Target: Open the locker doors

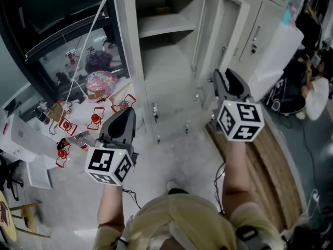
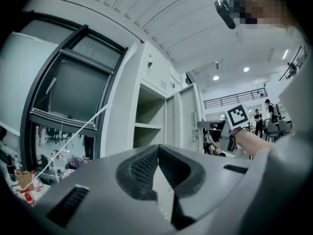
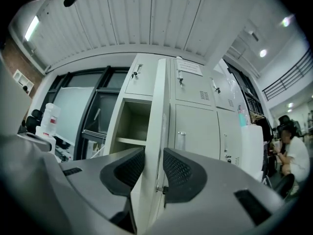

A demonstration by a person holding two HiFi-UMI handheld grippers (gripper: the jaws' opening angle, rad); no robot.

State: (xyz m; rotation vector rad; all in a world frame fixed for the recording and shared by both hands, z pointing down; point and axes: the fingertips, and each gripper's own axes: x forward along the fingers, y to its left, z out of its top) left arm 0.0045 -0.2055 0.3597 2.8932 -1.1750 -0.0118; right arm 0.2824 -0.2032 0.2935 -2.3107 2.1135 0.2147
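A tall grey locker (image 1: 166, 61) stands in front of me with one compartment open and a shelf (image 1: 164, 24) showing inside. Its open door (image 1: 204, 33) swings out toward the right. My right gripper (image 1: 218, 79) is at that door's free edge. In the right gripper view the door edge (image 3: 155, 131) fills the gap between the two pads, so the right gripper (image 3: 154, 168) is shut on it. My left gripper (image 1: 129, 111) hangs left of the locker, pointing level, its jaws together with nothing between them (image 2: 157, 155). The neighbouring locker doors (image 3: 195, 136) are closed.
A window frame (image 1: 57, 40) runs along the left. Below it lie a colourful bag (image 1: 100, 82), small red items (image 1: 95, 117) and a white box (image 1: 21, 139). Right of the lockers stand a white cabinet (image 1: 276, 51) and a wooden board (image 1: 270, 155), with a seated person (image 1: 317, 95) beyond.
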